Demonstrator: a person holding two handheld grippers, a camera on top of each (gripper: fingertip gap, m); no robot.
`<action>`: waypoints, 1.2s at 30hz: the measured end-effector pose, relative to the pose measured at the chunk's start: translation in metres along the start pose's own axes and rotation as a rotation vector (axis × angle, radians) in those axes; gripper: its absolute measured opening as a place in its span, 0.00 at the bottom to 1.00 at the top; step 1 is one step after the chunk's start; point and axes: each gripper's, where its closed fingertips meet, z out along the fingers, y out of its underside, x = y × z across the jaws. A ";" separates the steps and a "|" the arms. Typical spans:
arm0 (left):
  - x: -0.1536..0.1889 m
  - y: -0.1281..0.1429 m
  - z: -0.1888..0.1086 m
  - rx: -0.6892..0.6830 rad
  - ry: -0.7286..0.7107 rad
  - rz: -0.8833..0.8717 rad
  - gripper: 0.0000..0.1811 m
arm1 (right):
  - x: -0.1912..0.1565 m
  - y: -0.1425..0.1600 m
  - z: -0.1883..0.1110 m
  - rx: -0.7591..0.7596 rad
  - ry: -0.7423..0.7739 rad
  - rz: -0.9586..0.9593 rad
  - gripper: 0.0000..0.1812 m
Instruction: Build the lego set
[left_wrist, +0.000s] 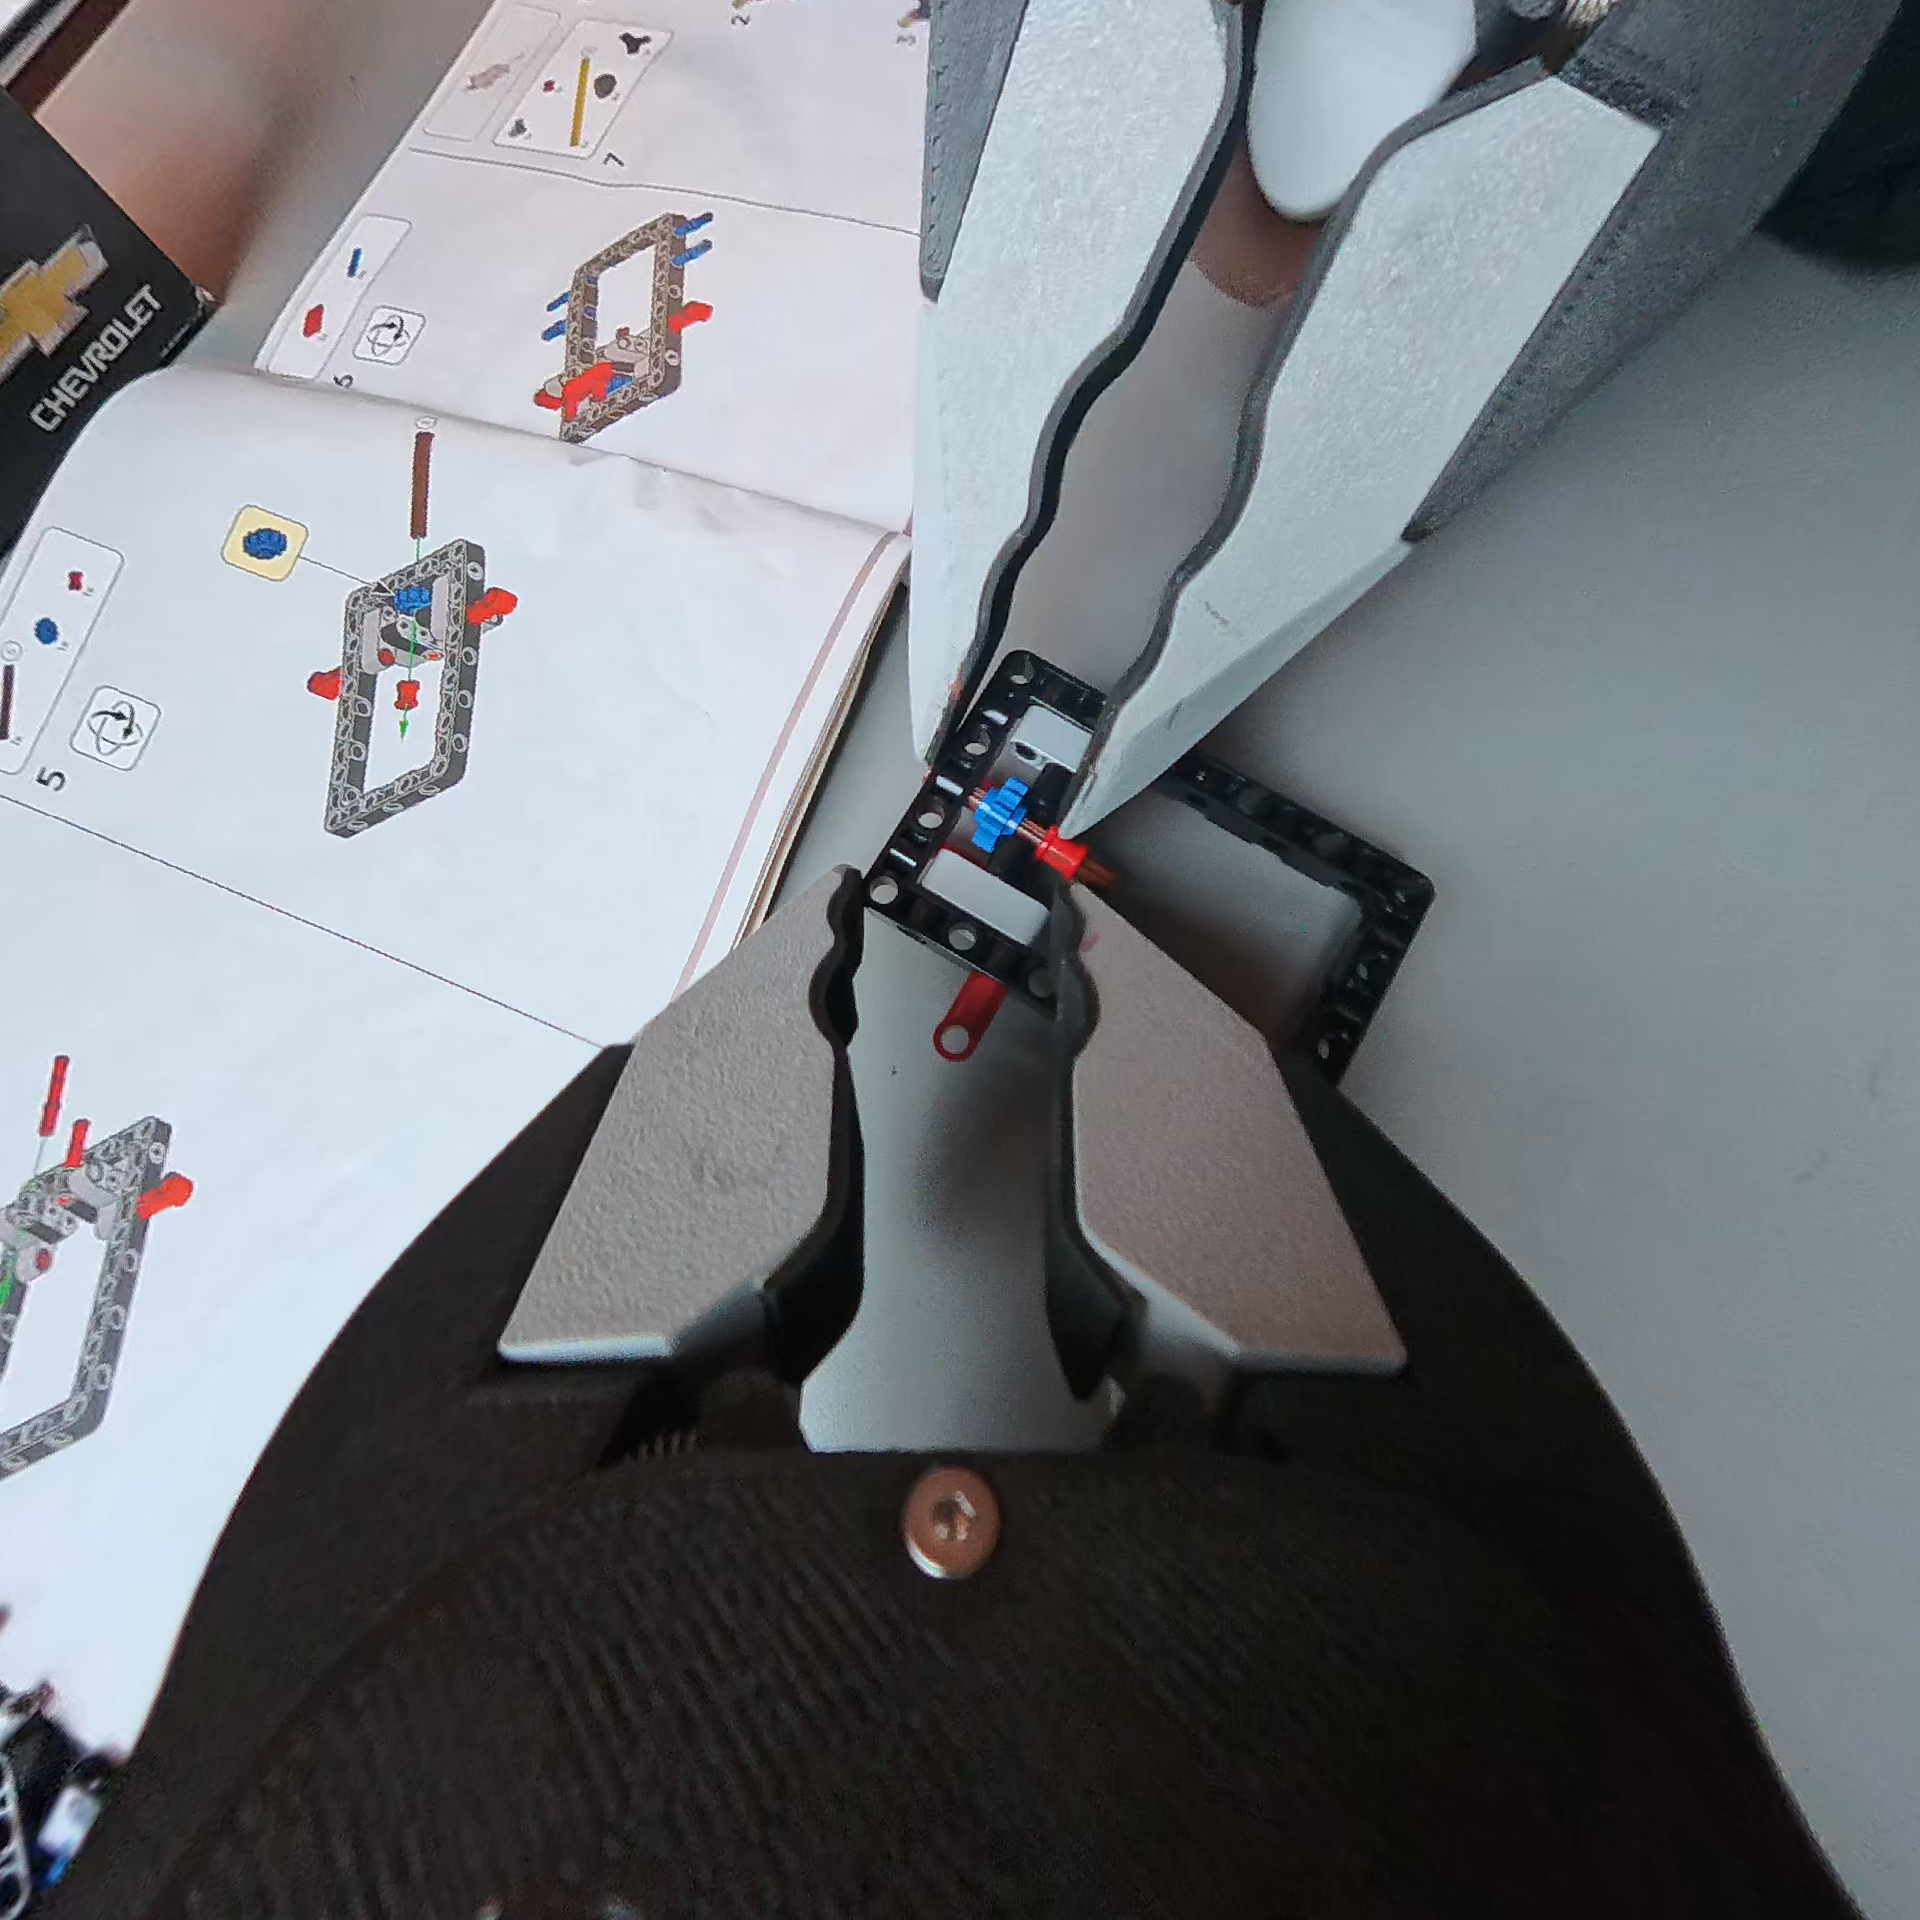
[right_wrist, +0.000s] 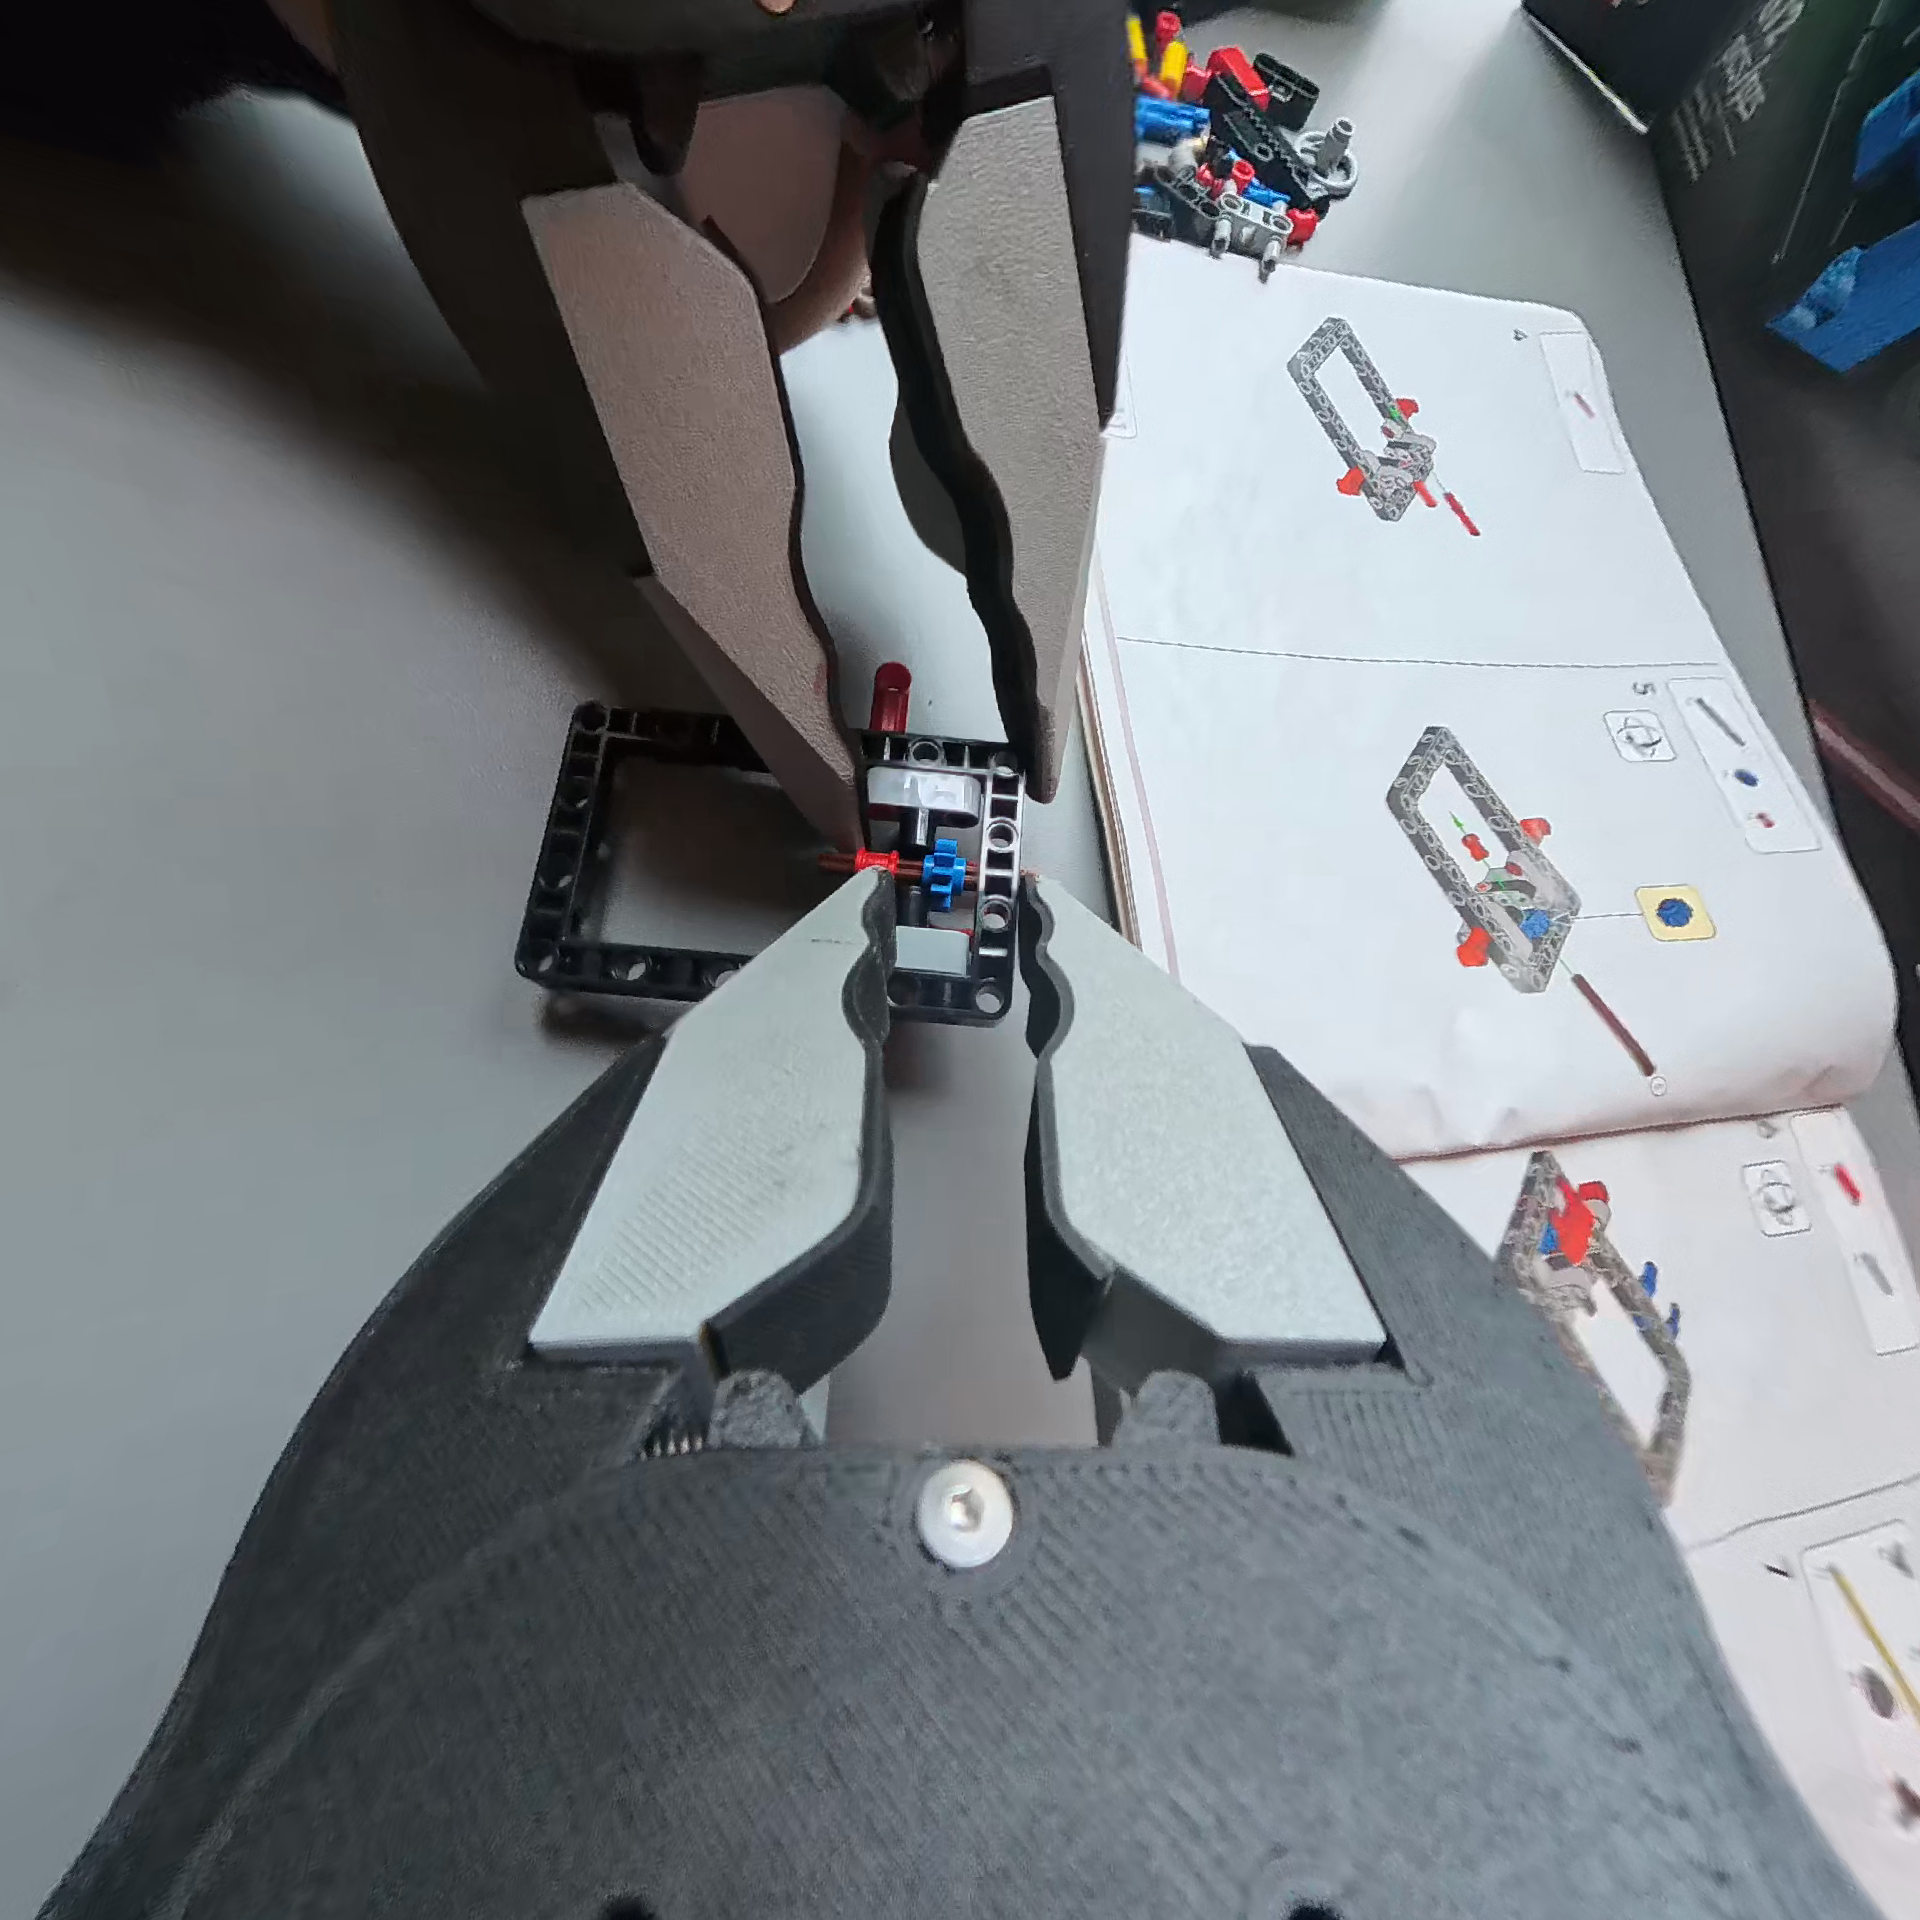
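Black holed frame, possibly clamped

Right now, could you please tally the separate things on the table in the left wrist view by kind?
Hand-held grippers: 2, left hand-held gripper, right hand-held gripper
Black lego frame: 1
Instruction booklet: 1
Dark box: 1
Total: 5

An open white paper instruction booklet carries small printed step numerals beside its build diagrams. Just beyond the booklet's far left corner, a black cardboard box bears white brand lettering under a gold emblem. I leave the wording itself unquoted.
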 end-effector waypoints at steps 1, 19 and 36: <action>0.000 0.000 0.001 0.007 0.004 -0.009 0.19 | 0.001 0.000 -0.001 0.014 -0.013 0.028 0.11; -0.001 0.000 0.000 -0.002 -0.024 -0.019 0.19 | -0.001 -0.003 -0.001 0.002 0.064 -0.090 0.12; -0.001 0.000 0.000 0.000 -0.029 -0.027 0.19 | 0.000 0.002 0.001 -0.001 -0.036 0.000 0.15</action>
